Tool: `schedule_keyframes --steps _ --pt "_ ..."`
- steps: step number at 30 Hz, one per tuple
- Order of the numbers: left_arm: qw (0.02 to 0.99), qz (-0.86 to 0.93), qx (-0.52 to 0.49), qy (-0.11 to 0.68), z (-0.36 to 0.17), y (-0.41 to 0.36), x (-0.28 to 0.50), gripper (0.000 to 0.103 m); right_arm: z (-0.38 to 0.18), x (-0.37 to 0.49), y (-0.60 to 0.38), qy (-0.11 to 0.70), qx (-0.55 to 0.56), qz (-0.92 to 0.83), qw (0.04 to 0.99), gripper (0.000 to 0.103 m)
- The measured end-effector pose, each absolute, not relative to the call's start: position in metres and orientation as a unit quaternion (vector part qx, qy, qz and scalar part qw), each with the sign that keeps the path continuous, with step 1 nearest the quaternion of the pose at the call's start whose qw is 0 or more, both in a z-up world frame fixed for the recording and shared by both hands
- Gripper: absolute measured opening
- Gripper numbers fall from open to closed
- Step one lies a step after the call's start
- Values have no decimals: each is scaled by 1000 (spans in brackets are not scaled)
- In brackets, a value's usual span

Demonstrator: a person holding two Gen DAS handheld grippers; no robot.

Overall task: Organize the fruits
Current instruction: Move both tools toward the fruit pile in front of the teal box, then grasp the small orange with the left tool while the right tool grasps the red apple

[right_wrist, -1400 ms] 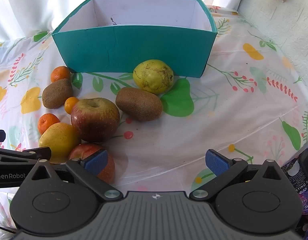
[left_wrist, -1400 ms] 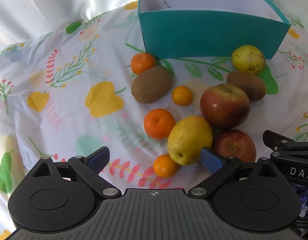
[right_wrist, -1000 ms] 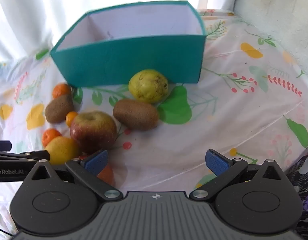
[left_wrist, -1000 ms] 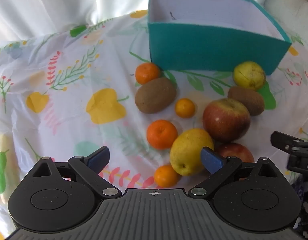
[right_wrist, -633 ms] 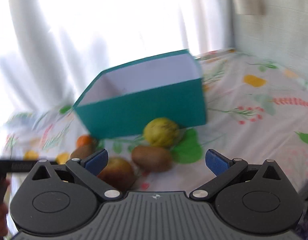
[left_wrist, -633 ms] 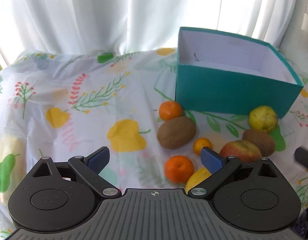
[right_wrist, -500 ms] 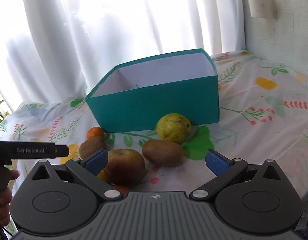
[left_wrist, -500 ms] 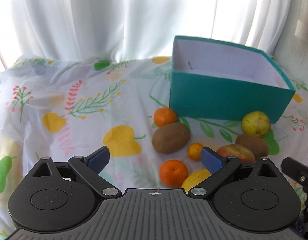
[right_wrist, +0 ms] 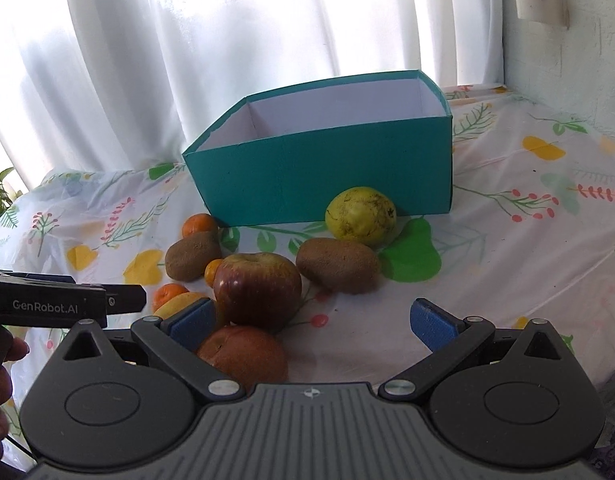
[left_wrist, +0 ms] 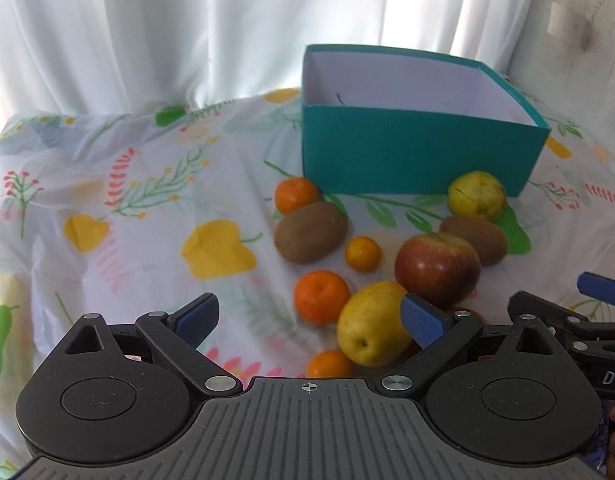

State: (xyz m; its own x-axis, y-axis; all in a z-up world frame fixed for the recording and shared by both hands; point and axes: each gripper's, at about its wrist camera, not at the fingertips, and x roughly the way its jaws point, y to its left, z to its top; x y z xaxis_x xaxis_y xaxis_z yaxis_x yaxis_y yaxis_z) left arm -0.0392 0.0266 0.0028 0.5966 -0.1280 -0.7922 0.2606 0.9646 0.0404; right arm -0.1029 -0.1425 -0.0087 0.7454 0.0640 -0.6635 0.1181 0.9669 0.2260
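A teal open box (left_wrist: 407,156) (right_wrist: 327,168) stands at the back of the table, and its inside shows no fruit. In front of it lie loose fruits: a yellow-green guava (left_wrist: 476,194) (right_wrist: 360,211), two kiwis (left_wrist: 310,232) (right_wrist: 337,265), a big red apple (left_wrist: 437,268) (right_wrist: 257,288), a second apple (right_wrist: 243,354), a yellow pear (left_wrist: 373,324) and several small oranges (left_wrist: 321,297). My left gripper (left_wrist: 309,318) is open and empty, just short of the pear and oranges. My right gripper (right_wrist: 311,322) is open and empty, above the near apple.
A floral plastic tablecloth (left_wrist: 147,208) covers the table. White curtains (right_wrist: 227,40) hang behind it and a white wall (right_wrist: 567,40) stands at the right. The table's right edge drops off near the right gripper.
Both grippers rose and tilted up from looking down at the fruit to a level view, then came a little closer to the fruit. No fruit moved. Both stayed open.
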Motion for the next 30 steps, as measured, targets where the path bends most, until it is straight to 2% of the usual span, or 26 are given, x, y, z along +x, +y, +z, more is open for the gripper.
schedule_keyframes --steps 8,17,23,27,29,30 --pt "880 -98 82 458 -5 30 -35 100 -3 -108 -138 332 101 -11 938 103" --pt "884 -128 129 430 -19 31 -45 100 -14 -109 -126 352 84 34 931 103" --pt "877 -140 117 445 -33 38 -47 100 -22 -106 -108 376 42 71 923 103" --pt "871 -157 132 447 -41 37 -49 98 -30 -102 -101 392 16 78 917 103" --pt "868 -162 138 450 -46 36 -50 93 -34 -101 -99 398 9 86 913 103" --pt "866 -164 141 452 -48 35 -49 87 -35 -101 -97 399 5 87 913 103"
